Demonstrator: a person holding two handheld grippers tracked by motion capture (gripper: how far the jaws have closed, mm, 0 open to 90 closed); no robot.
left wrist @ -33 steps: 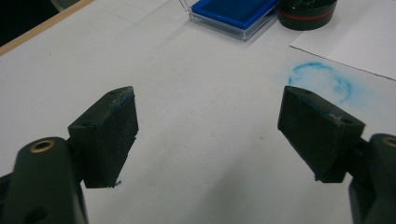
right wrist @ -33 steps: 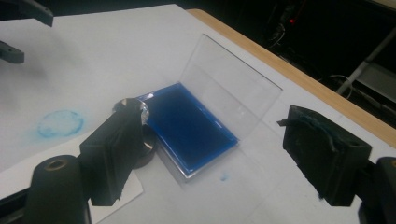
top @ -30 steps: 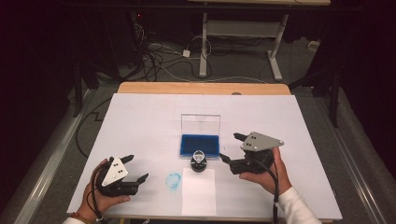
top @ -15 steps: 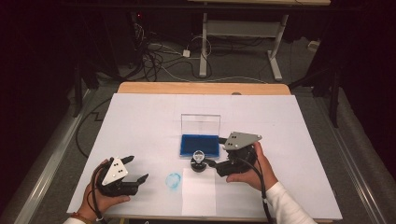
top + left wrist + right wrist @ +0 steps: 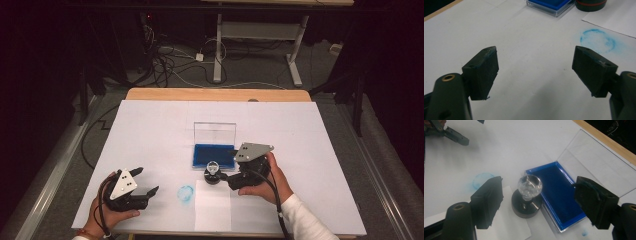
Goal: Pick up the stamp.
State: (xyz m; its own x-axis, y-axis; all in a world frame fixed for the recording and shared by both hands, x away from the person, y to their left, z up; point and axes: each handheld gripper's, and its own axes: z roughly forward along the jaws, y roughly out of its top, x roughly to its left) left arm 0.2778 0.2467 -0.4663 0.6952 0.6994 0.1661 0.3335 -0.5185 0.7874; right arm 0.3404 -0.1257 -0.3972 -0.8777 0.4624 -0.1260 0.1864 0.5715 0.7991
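**Reaching for the stamp, nothing inked on the sheet yet**

My right gripper (image 5: 226, 176) sits just beside the stamp (image 5: 212, 173), jaws spread wide with the clear knob (image 5: 529, 185) standing between them; they have just been closing a little, but the pads do not press on it yet. The stamp stands upright on the top edge of the blank paper sheet (image 5: 212, 212), touching the near edge of the open blue ink pad (image 5: 214, 155), whose clear lid (image 5: 215, 133) is tipped up behind. My left gripper (image 5: 145, 182) rests released near the table's (image 5: 150, 130) front-left, nothing between its jaws, which have narrowed slightly. A faint blue ring (image 5: 185, 193) marks the table cover just left of the sheet. As I judge it, grasping, inking and pressing onto the sheet all remain
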